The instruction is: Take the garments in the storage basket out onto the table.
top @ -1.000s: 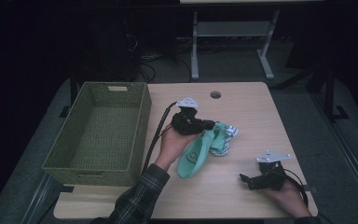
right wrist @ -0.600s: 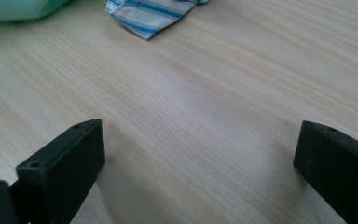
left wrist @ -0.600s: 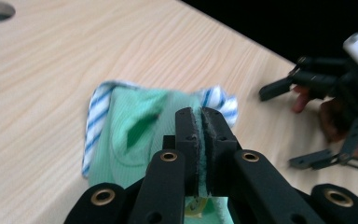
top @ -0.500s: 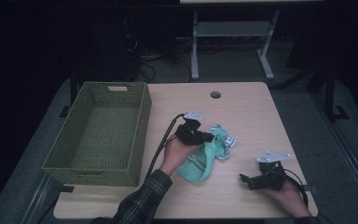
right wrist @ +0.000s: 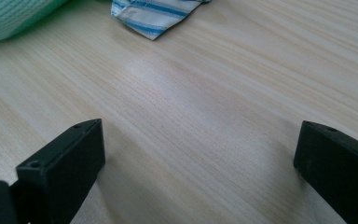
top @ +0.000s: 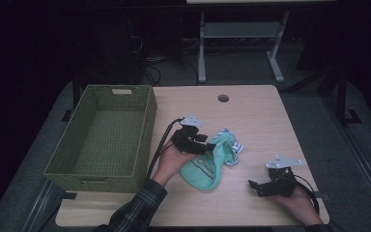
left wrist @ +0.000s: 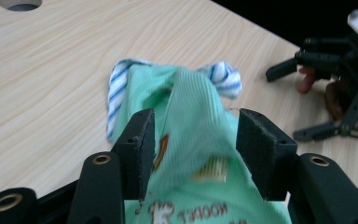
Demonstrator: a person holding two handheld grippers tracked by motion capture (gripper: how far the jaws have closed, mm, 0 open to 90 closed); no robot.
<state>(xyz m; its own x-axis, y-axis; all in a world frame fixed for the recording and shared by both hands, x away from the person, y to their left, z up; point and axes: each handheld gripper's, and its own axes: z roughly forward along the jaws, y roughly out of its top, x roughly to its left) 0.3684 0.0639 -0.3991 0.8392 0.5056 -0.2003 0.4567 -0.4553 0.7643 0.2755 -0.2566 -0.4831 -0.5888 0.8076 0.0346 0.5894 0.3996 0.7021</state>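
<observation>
Left tongs [left wrist: 193,140] having just been opening, jaws straddling crumpled mint-green printed cloth garment [top: 207,166] lying on pale wooden worktop [top: 251,121], right tongs [top: 257,186] gaping wide, gripping nothing

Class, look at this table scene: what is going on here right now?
A person works two hand-held grippers at a wooden table. The left gripper has just been opening its jaws over a crumpled green garment with blue-striped trim; a fold of the cloth lies between the pads, which no longer pinch it. The right gripper rests open on bare wood near the front edge. A woven green basket stands at the left.
</observation>
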